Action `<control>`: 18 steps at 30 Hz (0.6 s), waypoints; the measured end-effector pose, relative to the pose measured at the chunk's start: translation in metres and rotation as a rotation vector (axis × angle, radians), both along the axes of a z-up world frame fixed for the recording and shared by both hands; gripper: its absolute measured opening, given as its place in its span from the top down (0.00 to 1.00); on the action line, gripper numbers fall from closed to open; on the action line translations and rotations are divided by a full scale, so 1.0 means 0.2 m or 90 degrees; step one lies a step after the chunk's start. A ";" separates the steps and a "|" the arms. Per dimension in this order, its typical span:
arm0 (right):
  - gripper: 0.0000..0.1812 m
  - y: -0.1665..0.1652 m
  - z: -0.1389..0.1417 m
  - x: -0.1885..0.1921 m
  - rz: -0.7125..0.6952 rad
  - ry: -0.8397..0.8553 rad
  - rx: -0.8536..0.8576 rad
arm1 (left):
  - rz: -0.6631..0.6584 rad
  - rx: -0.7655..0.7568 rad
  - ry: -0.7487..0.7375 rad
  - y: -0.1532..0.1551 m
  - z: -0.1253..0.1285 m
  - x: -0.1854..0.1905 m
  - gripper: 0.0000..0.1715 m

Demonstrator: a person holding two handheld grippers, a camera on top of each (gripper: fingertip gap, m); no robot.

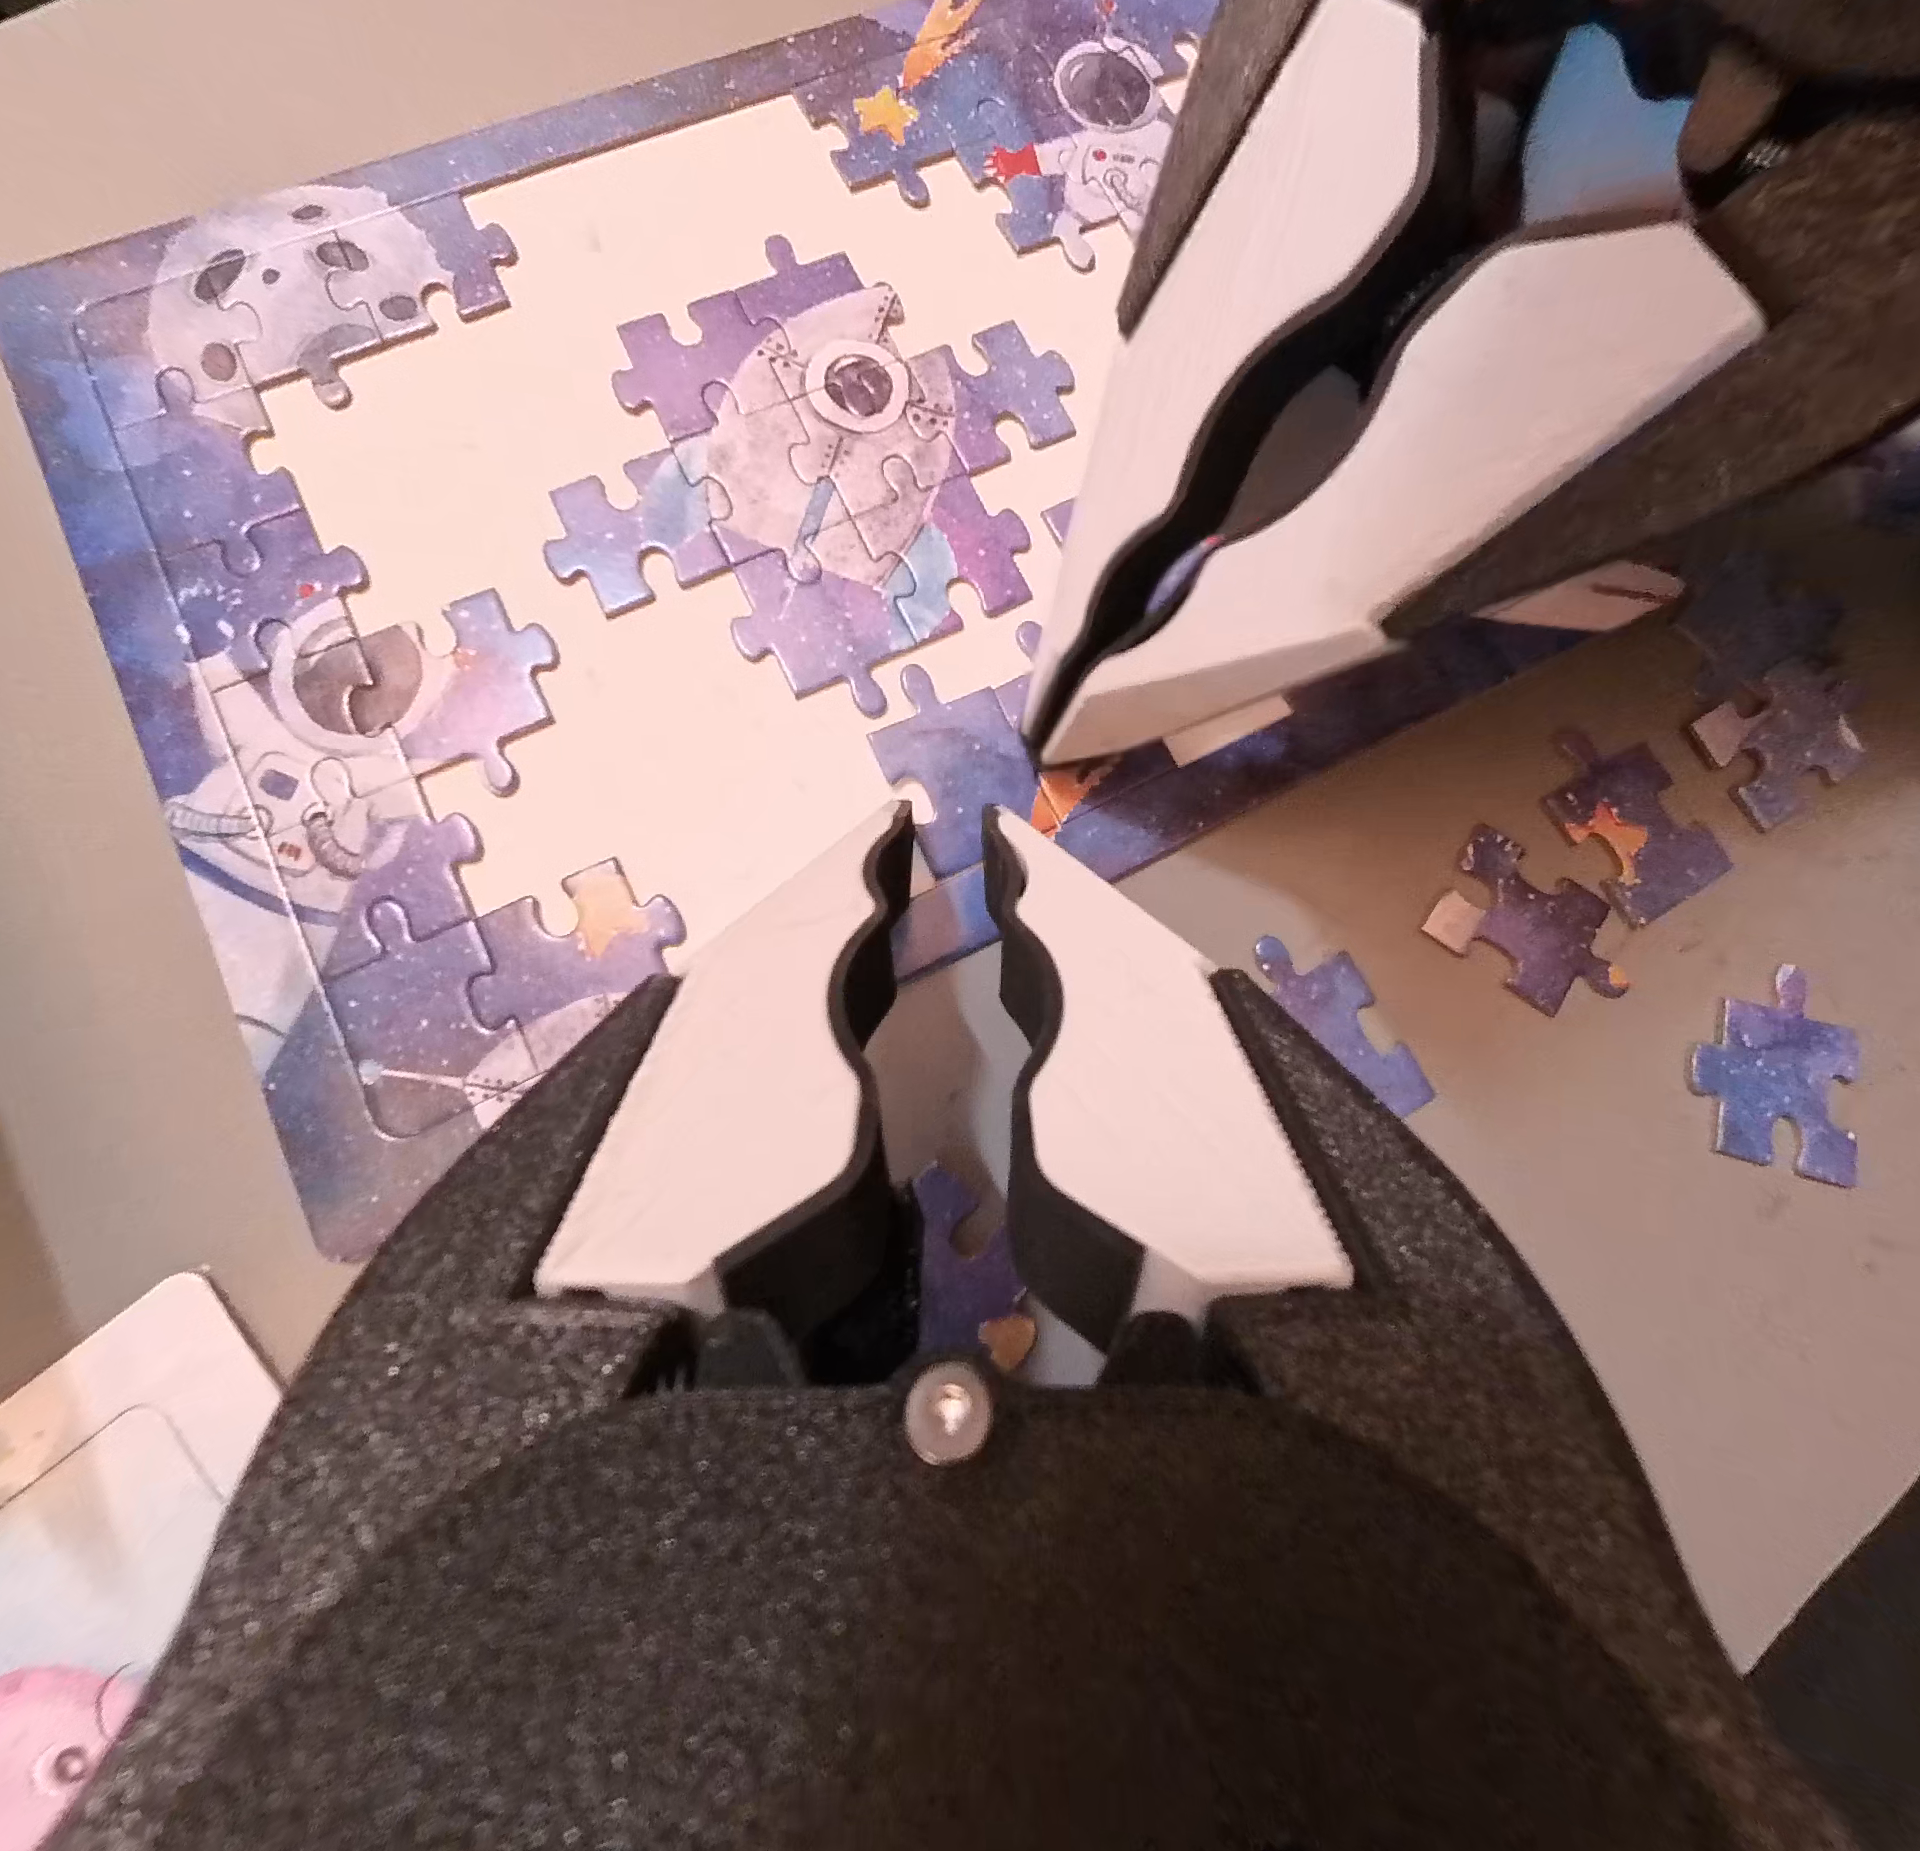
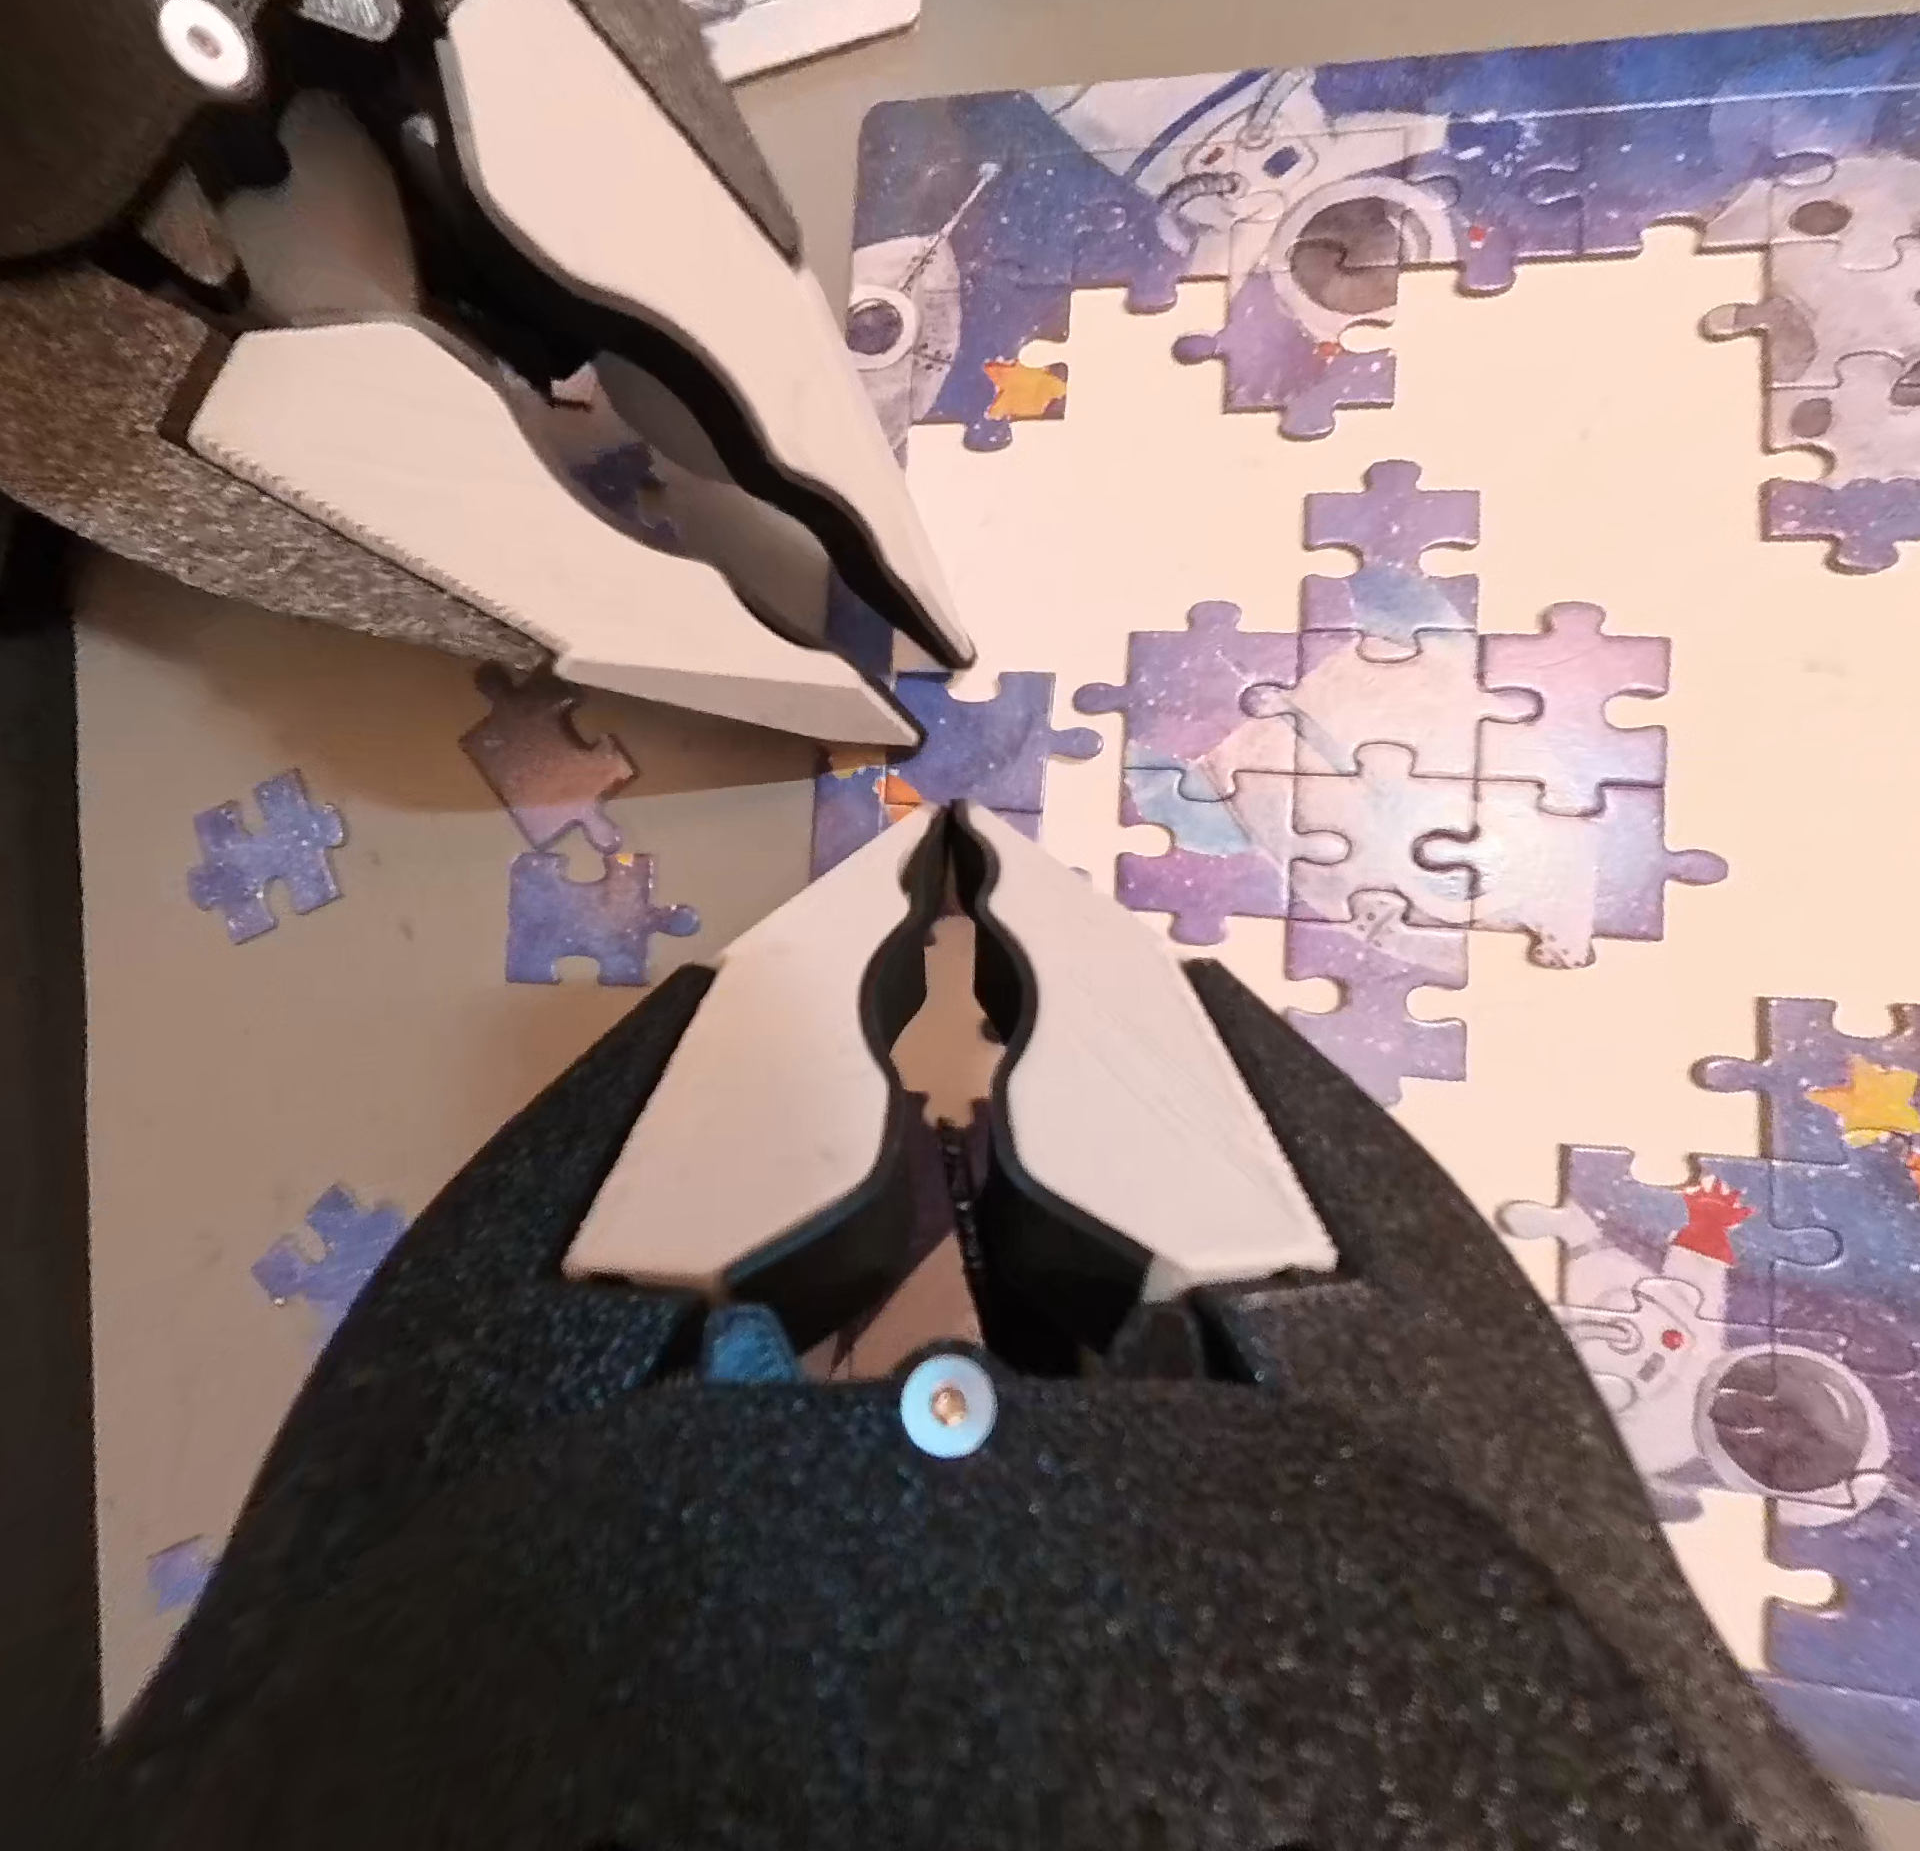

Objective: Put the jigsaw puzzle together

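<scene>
Lying on a beige tabletop (image 1: 1558, 1386), the jigsaw puzzle tray (image 1: 644, 596) is half filled: a rocket cluster (image 1: 831, 471) sits at its centre, astronauts and a moon along its border. Only the left wrist view shows the loose pieces (image 1: 1579, 897) scattered at 3 o'clock and a second white board (image 1: 125, 1438) at 8 o'clock. The left gripper (image 1: 948, 814) hovers with its jaws slightly parted and empty. The right gripper (image 2: 951, 809) is pinched closed at the tray's edge beside a blue piece (image 2: 987, 736); whether it grips anything, I cannot tell. No writing is legible.
</scene>
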State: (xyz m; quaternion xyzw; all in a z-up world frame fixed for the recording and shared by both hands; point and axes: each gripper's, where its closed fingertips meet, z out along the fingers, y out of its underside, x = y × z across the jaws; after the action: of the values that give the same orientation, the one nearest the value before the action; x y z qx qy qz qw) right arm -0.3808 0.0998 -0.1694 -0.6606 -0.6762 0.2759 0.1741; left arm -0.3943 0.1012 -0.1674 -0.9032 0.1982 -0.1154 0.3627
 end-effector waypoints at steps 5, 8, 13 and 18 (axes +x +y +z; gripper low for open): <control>1.00 0.04 0.06 -0.03 -0.024 0.035 -0.004 | 0.008 0.009 0.000 0.00 0.03 0.00 0.93; 1.00 0.01 0.02 -0.03 -0.007 0.010 0.004 | 0.009 0.018 -0.004 0.01 0.05 0.00 0.95; 1.00 0.02 -0.01 -0.03 -0.017 0.004 -0.009 | 0.008 -0.005 -0.013 0.00 0.01 0.01 0.99; 1.00 0.04 0.04 -0.04 -0.030 0.027 -0.007 | 0.011 -0.016 -0.031 0.00 -0.01 0.02 1.00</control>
State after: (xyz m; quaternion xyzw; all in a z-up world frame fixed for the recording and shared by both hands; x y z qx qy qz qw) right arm -0.3890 0.1078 -0.1614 -0.6713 -0.6549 0.2894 0.1917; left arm -0.3910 0.1022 -0.1693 -0.9064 0.1801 -0.1364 0.3570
